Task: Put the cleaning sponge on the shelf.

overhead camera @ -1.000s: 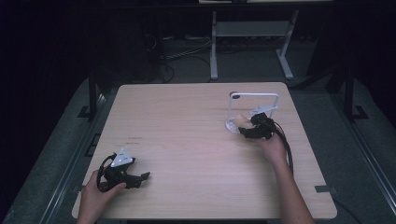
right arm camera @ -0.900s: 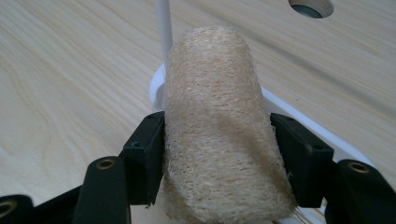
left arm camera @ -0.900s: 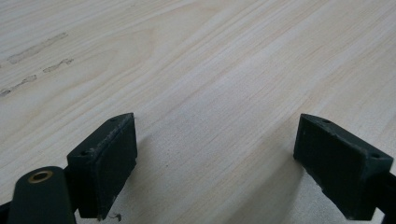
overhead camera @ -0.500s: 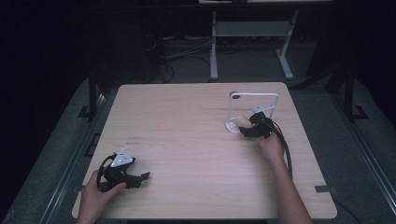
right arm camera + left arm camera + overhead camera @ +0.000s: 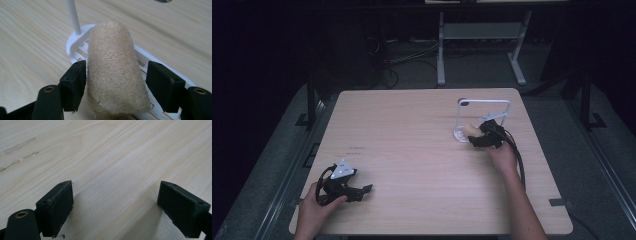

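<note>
Light wood-grain table (image 5: 412, 150), rectangular with rounded corners. A white wire rack (image 5: 482, 117) stands on its far right part, its slotted base (image 5: 82, 47) flat on the surface. Faint dark marks (image 5: 357, 150) lie on the table's left part, toward the near edge.

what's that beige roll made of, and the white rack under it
The beige roll looks like loofah or a similar coarse plant fibre: matte, with a dense, bristly weave and frayed ends. The white rack looks like smooth moulded plastic or coated metal, with a slotted base and a thin round post; which of the two, the look leaves open.
</note>
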The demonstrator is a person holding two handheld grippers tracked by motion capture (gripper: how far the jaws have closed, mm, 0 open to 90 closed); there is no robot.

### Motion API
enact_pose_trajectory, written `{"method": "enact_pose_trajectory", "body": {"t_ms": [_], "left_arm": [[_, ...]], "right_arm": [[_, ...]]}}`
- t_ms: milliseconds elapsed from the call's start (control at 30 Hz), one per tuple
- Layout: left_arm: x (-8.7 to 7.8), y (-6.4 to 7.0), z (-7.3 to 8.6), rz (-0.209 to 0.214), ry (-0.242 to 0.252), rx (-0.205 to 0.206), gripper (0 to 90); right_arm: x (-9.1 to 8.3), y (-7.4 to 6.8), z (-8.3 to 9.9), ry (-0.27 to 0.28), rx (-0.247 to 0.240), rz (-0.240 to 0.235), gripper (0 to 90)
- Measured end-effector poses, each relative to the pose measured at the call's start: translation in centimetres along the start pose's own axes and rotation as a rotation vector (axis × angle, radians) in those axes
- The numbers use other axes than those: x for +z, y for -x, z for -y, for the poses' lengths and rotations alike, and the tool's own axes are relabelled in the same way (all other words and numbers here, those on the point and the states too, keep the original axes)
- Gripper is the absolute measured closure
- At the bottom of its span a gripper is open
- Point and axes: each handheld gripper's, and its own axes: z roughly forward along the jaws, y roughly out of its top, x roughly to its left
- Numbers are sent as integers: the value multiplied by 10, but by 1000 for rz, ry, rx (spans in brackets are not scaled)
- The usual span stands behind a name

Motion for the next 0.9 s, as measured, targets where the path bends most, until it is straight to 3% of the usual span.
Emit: {"method": "enact_pose_trajectory", "body": {"t_ms": [233, 400, 500, 800, 900], "left_arm": [[0, 0, 0, 0, 0, 0, 129], [0, 0, 0, 0, 0, 0, 129], [0, 0, 0, 0, 0, 0, 129], [0, 0, 0, 0, 0, -3, 129], [0, 0, 0, 1, 0, -3, 129]], "right_arm": [[-26, -5, 0, 33, -3, -2, 340], [-47, -9, 0, 71, -16, -5, 439], [-56, -14, 2, 86, -18, -43, 543], [-45, -25, 12, 30, -36, -112, 879], [-37, -25, 15, 8, -31, -114, 896]]}}
